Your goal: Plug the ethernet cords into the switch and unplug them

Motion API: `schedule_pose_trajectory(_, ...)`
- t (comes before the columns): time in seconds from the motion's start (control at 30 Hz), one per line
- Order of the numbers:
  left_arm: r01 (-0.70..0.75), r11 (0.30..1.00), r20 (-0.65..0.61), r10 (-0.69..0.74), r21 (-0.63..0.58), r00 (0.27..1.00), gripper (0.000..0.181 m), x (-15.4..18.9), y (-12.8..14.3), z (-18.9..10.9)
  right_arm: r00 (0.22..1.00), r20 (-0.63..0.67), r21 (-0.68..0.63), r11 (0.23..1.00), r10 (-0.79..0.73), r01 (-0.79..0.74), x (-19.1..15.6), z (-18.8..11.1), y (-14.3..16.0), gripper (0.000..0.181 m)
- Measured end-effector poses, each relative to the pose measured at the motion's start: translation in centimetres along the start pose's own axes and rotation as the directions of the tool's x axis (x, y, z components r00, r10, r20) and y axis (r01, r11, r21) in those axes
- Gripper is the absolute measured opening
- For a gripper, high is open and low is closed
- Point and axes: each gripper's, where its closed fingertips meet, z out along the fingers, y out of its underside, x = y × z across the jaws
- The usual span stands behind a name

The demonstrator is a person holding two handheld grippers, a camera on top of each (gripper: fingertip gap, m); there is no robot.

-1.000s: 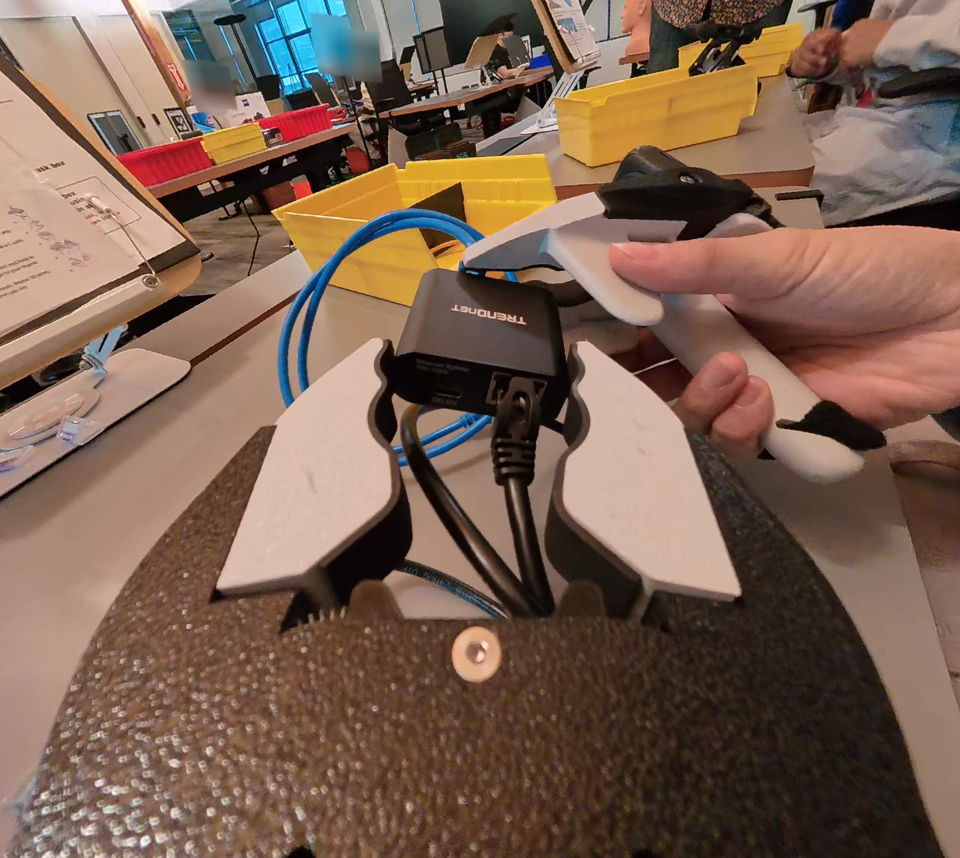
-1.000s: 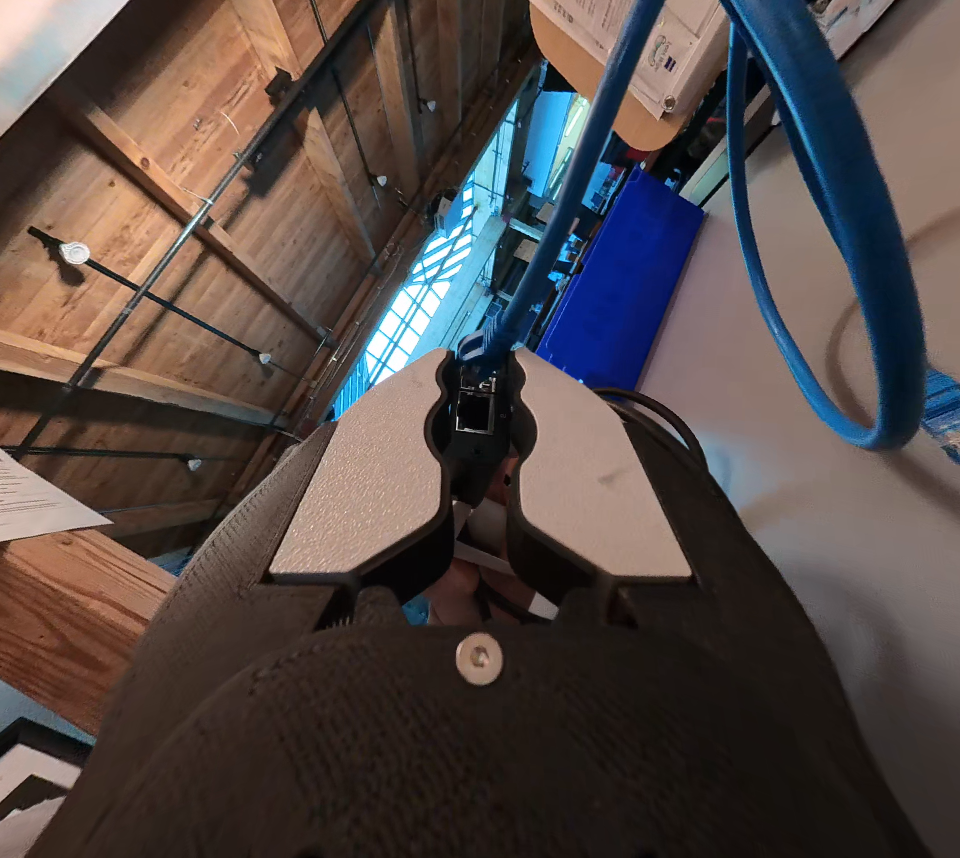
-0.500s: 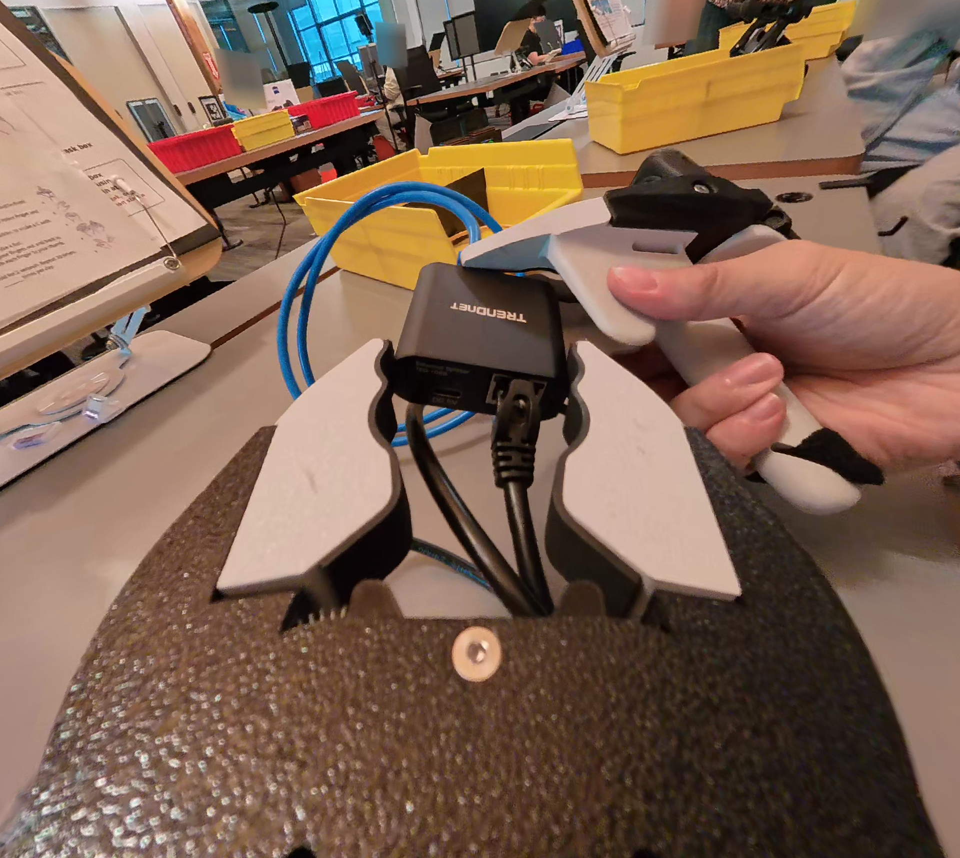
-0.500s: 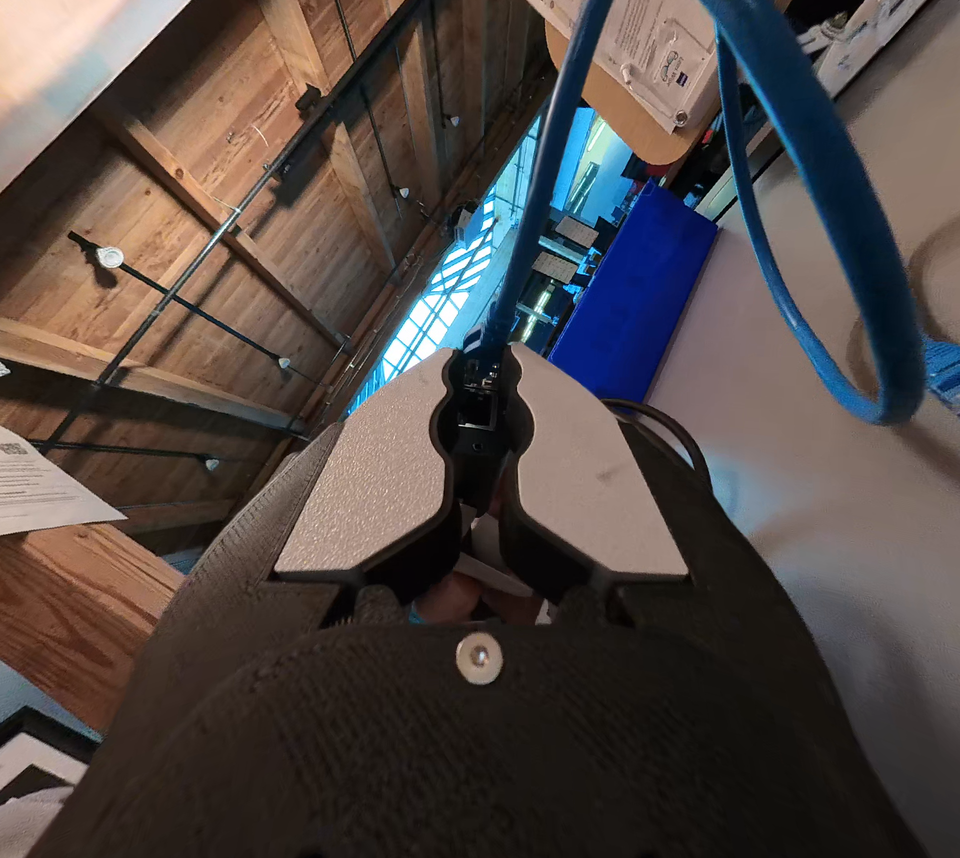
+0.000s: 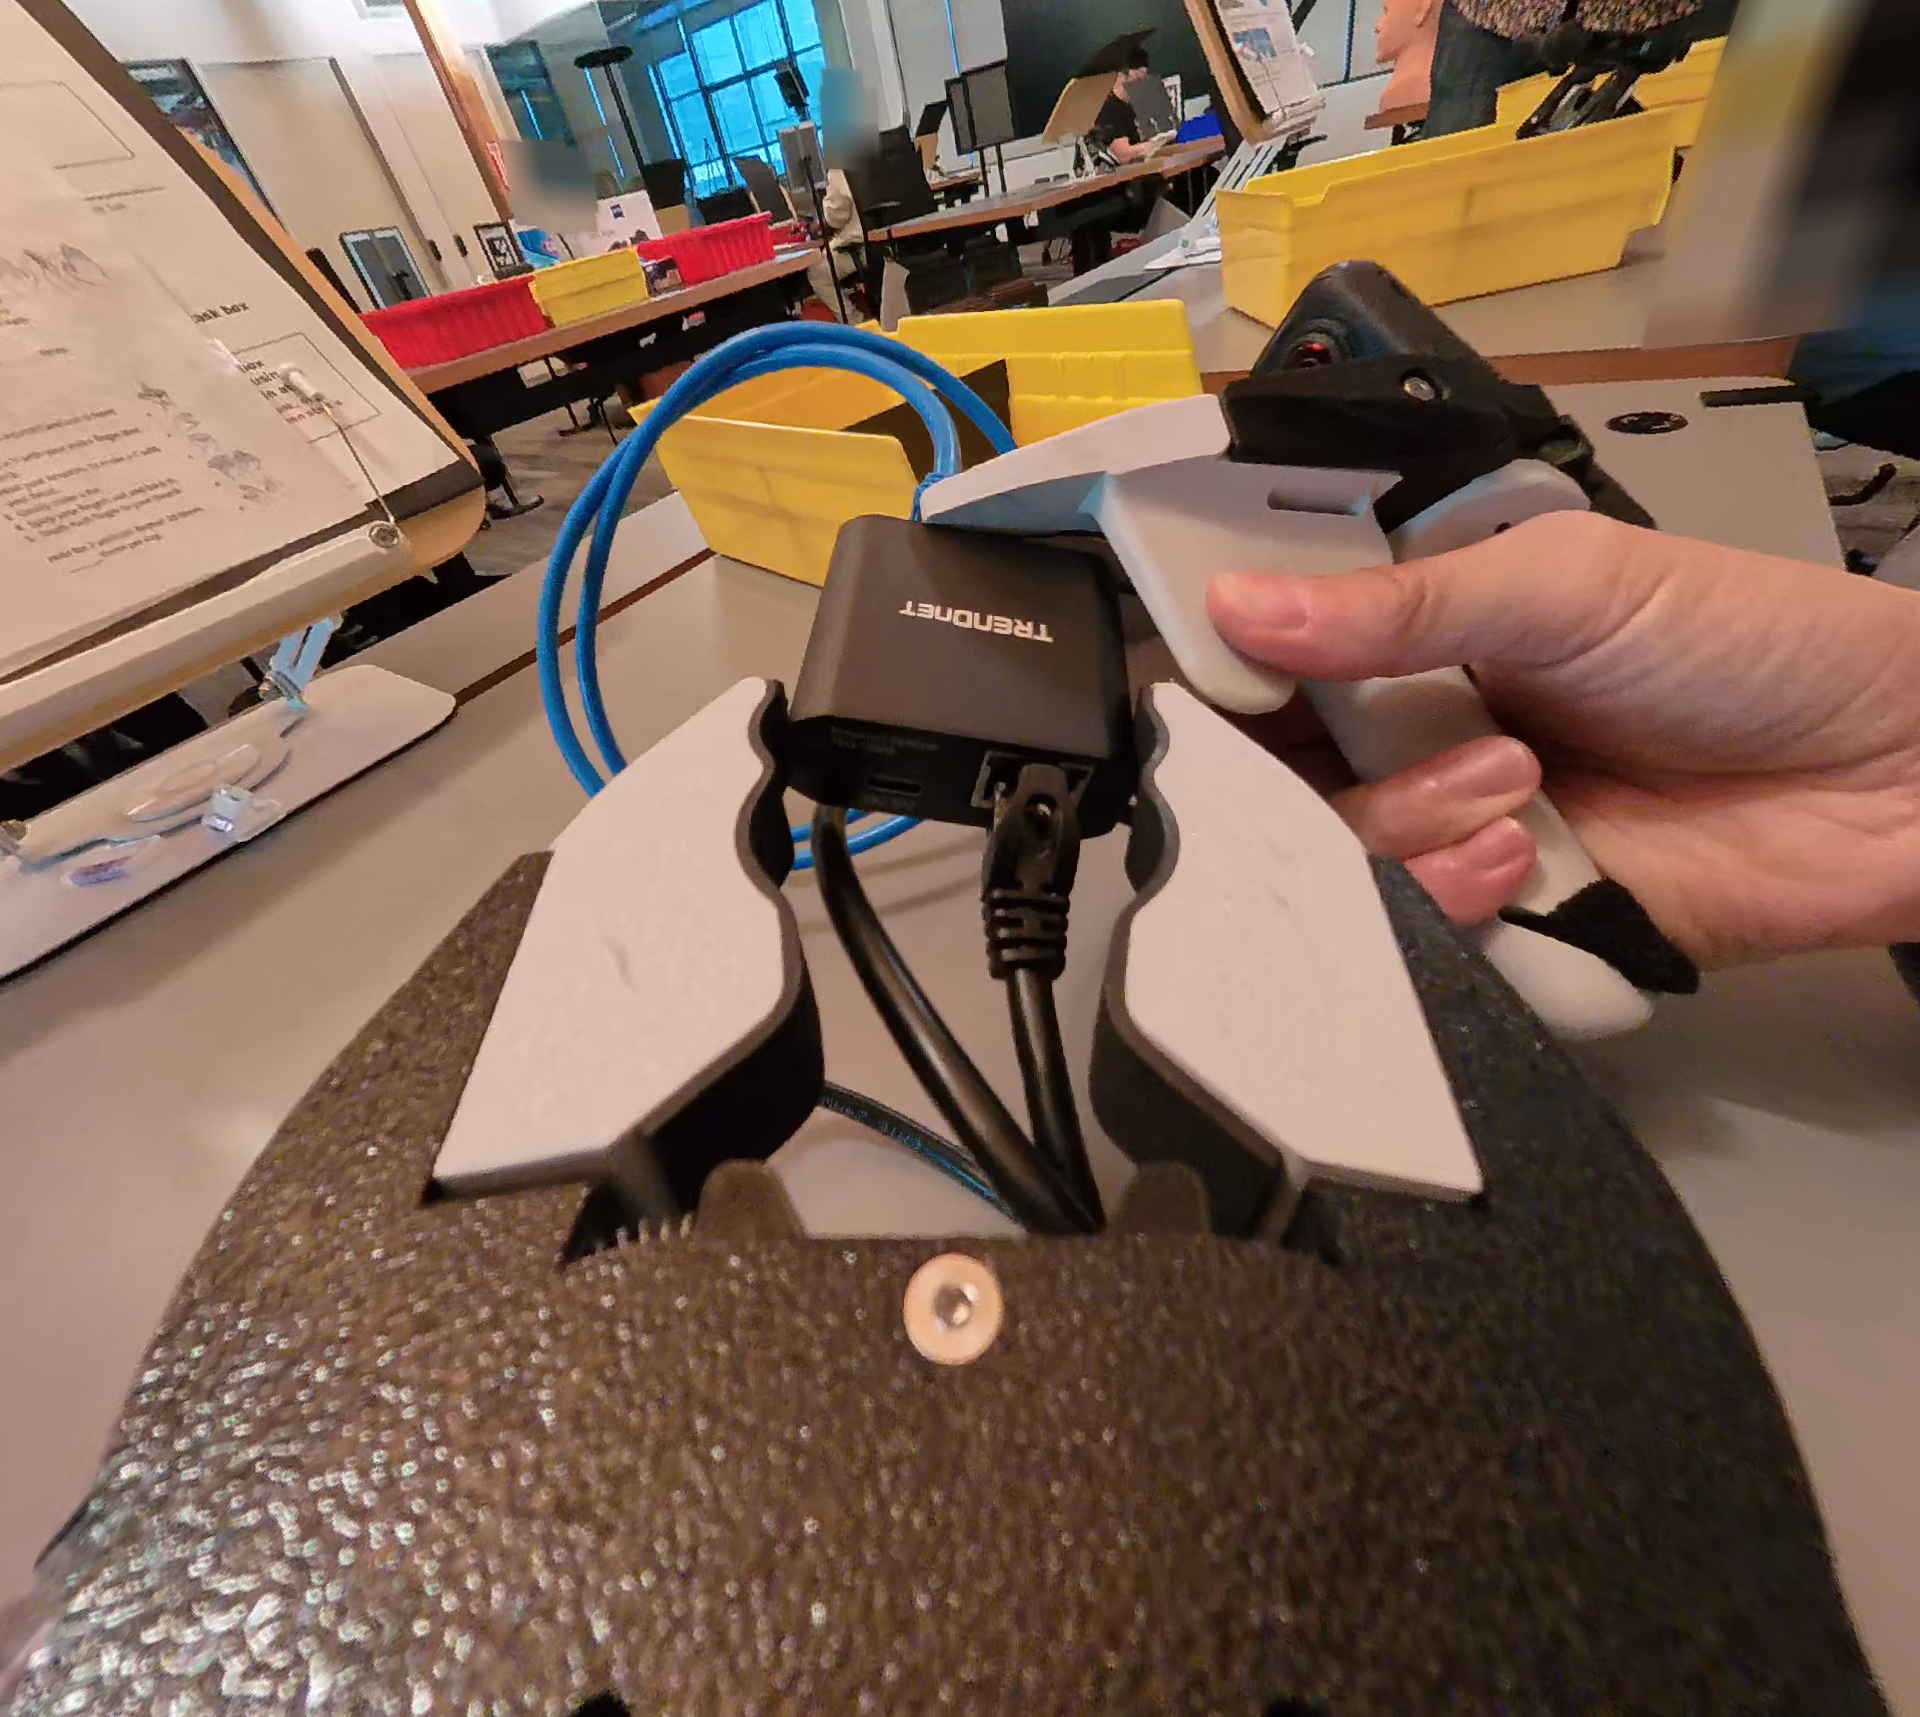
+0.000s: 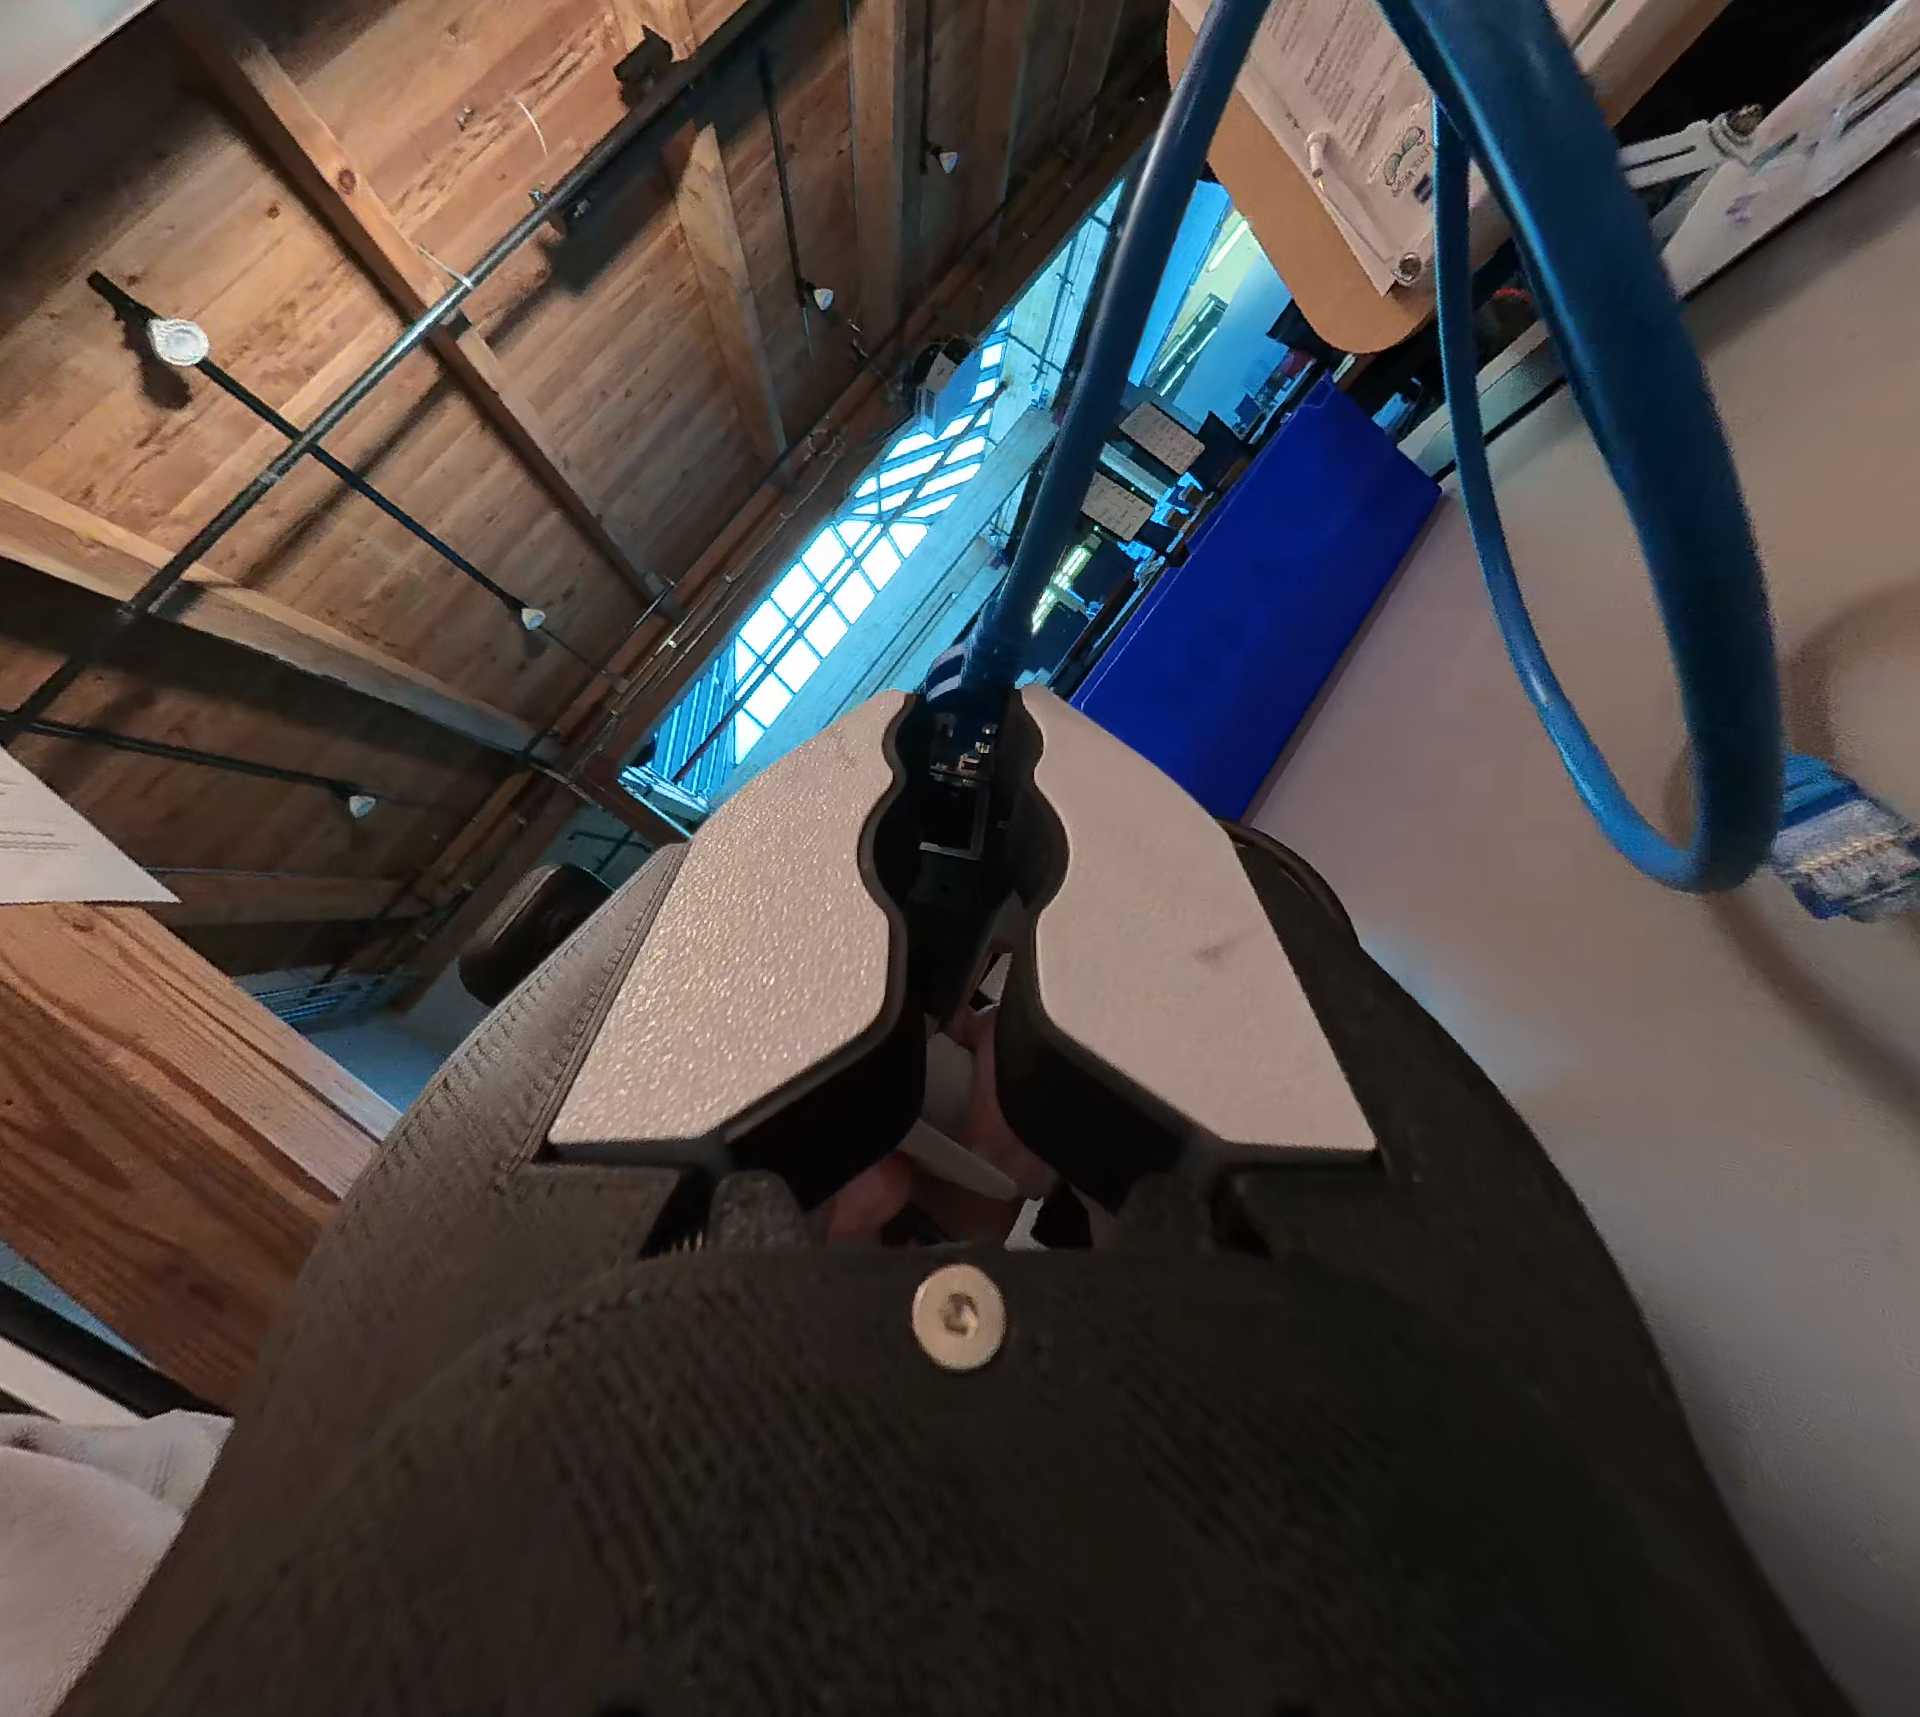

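Though little has shifted in the last second, my left gripper (image 5: 956, 737) still clamps the black switch (image 5: 961, 680) above the table (image 5: 208, 992), and my right gripper (image 6: 961, 748) stays clenched on the blue cord (image 6: 1600, 337) at its port, so whether it's seated I cannot tell.

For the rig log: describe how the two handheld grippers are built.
Each gripper, left and right, has two flat grey fingers with wavy black inner edges, on a rough black body with one silver screw. The right one's handle and trigger are light grey.
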Motion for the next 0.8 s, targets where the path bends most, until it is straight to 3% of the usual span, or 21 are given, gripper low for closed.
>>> schedule_pose_trajectory(0.17,0.099,0.995,-0.011,-0.099,0.024,0.995,0.062,0.3,-0.3,0.4,1.000,-0.006,-0.005,1.000,-0.024,0.024,0.1,-0.2,-0.4,0.013)
schedule_pose_trajectory(0.23,0.049,0.999,0.012,-0.049,0.004,0.999,0.062,0.4,-0.2,0.5,0.999,-0.003,-0.010,0.999,-0.035,0.035,0.0,-0.3,-0.5,0.013)
schedule_pose_trajectory(0.3,-0.112,0.993,0.076,0.114,-0.025,0.991,0.062,0.1,-0.3,0.2,1.000,-0.010,0.039,0.999,-0.028,0.029,0.3,-0.7,-1.4,0.013)
schedule_pose_trajectory(0.37,-0.108,0.994,0.089,0.108,-0.003,0.990,0.062,-0.4,-0.7,-0.3,0.999,-0.009,0.091,0.995,-0.039,0.040,0.7,-1.9,-3.5,0.013)
schedule_pose_trajectory(0.43,-0.015,0.999,0.086,0.012,0.043,0.996,0.062,-1.0,-1.3,-0.5,0.996,-0.033,0.054,0.995,-0.087,0.089,1.0,-2.5,-4.1,0.013)
schedule_pose_trajectory(0.57,0.017,0.999,0.070,-0.020,0.044,0.997,0.062,-1.5,-0.9,-0.8,0.955,-0.087,-0.058,0.958,-0.285,0.280,-0.4,-2.4,-5.2,0.013)
schedule_pose_trajectory(0.8,0.137,0.986,0.106,-0.147,0.094,0.983,0.062,-5.1,-0.2,-3.0,0.818,-0.152,-0.305,0.813,-0.555,0.495,-2.4,-5.0,-14.0,0.013)
